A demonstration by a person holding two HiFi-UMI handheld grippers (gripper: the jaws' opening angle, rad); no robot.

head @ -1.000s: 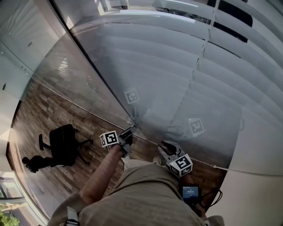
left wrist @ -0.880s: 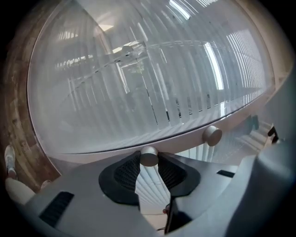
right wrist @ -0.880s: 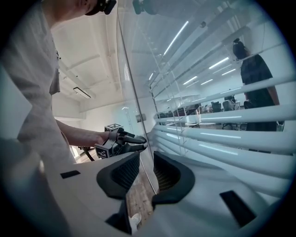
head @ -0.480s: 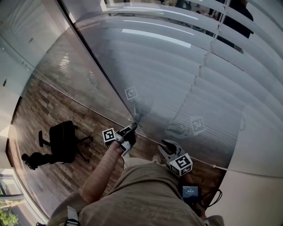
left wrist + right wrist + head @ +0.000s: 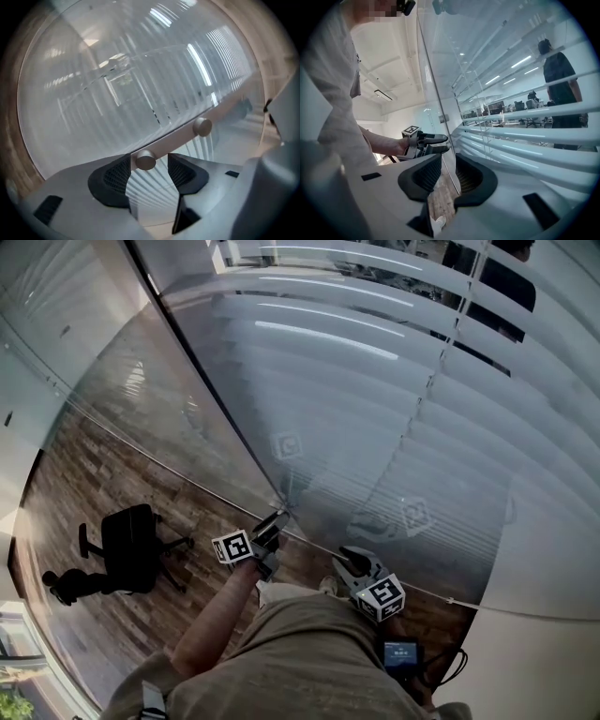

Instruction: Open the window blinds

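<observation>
Behind the glass partition [image 5: 178, 399], the window blinds [image 5: 375, 371] hang with their slats only partly tilted. What looks like their control knob [image 5: 145, 160] sits between the jaws of the left hand-held gripper [image 5: 149, 172], which have just been opening and stand apart. A fresh grip could slip off the smooth round metal. The right hand-held gripper [image 5: 446, 176], apart and empty, could bump the glass if it drifts.

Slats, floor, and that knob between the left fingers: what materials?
Slats: likely painted metal or plastic; smooth white, soft sheen.
Floor: wood-look planks, laminate or timber; grain and seams show.
Knob: probably brushed metal; dull silvery round face.
</observation>
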